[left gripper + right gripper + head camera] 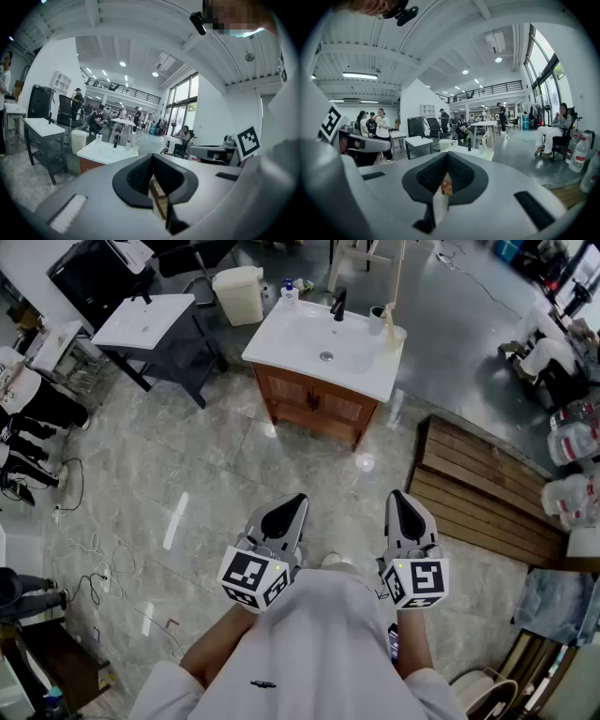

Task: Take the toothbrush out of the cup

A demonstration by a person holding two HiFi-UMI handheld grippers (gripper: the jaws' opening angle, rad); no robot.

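The toothbrush (388, 313) stands nearly upright in the cup (396, 337) on the washbasin's (305, 348) right corner, well ahead; the right gripper (398, 495) is nearer than the left gripper (299, 498), both pressed together, empty.

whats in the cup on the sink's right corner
A toothbrush stands in the cup, its top sticking out above the rim. Its lower end is hidden inside; anything else there is too small to tell.
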